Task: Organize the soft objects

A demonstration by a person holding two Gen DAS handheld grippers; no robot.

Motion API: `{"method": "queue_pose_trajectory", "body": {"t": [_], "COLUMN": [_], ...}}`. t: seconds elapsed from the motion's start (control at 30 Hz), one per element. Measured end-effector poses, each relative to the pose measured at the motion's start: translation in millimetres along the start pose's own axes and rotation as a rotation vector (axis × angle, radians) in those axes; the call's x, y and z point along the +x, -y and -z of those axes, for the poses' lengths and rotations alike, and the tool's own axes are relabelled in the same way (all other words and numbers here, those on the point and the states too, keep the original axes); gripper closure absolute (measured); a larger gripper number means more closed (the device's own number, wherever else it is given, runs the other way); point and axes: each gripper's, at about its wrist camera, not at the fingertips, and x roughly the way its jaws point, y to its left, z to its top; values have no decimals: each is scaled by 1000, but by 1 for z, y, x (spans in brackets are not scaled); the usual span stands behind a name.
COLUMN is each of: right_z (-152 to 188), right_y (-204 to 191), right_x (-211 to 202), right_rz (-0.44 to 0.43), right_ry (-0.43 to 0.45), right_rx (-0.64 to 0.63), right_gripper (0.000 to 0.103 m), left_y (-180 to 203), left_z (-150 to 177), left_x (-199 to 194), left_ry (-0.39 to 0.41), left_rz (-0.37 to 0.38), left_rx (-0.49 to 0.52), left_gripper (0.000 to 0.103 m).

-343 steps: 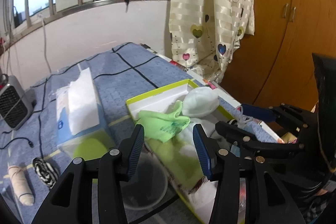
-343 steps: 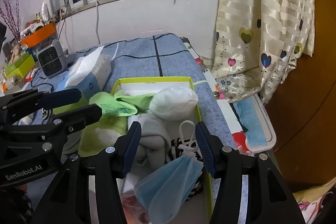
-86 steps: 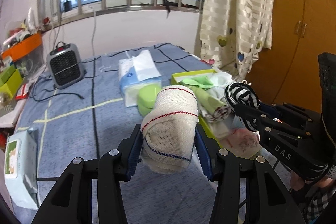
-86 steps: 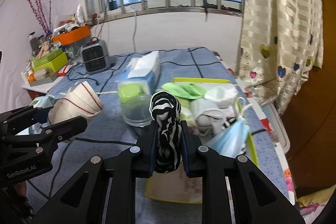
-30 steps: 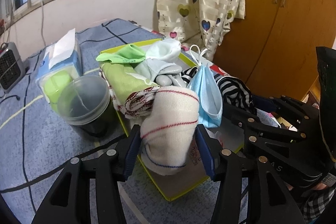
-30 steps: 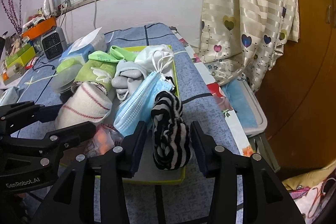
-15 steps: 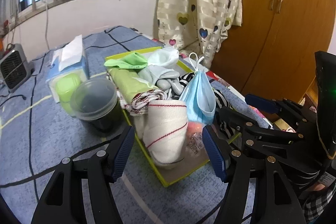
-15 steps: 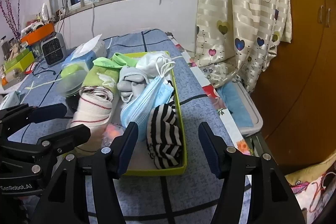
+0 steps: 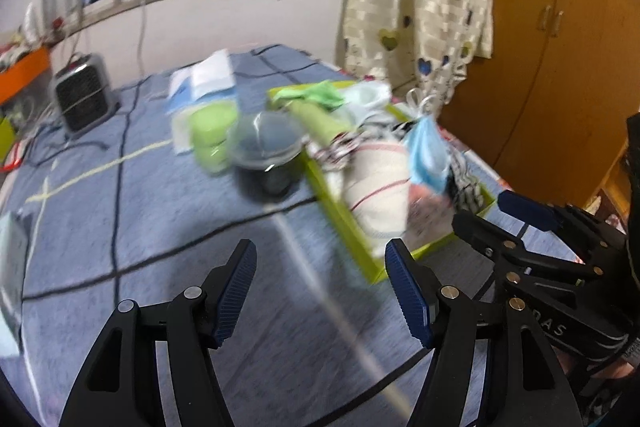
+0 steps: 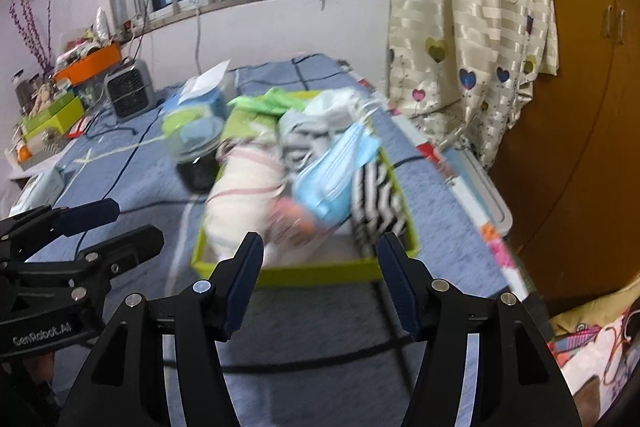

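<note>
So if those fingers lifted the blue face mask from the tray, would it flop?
Probably. The blue face mask looks thin and pleated, already draped over its neighbours. It likely weighs little, and its ear loops might snag the striped sock beside it.

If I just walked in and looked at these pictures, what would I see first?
You'd first see the yellow-green tray in the middle of the blue blanket, heaped with soft things. A fat white roll with red stripes lies at its left, a blue face mask in the middle, and a black-and-white striped cloth at its right. Both the left gripper and the right gripper hang open and empty in front.
</note>
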Motion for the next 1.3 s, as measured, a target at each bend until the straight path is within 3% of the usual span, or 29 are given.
{"method": "queue_pose_trajectory", "body": {"t": [0.53,0.87,1.3], "right_z": [44,48,50], "right_y": [-48,-52,-49], "right_x": [14,19,19], "right_rz": [-25,27,41], "right_ry": [-102,-104,-92], "right_rx": [-59,-56,-38], "right_gripper": [42,28,23], "left_y": [-42,-43,-41], "left_z": [62,67,68], "left_x": [-1,3,5], "left_ry": [-84,-70,-57], "left_rz": [-113,-155,-159], "left_rx": [-72,-66,-81], "left_gripper": [37,36,29]}}
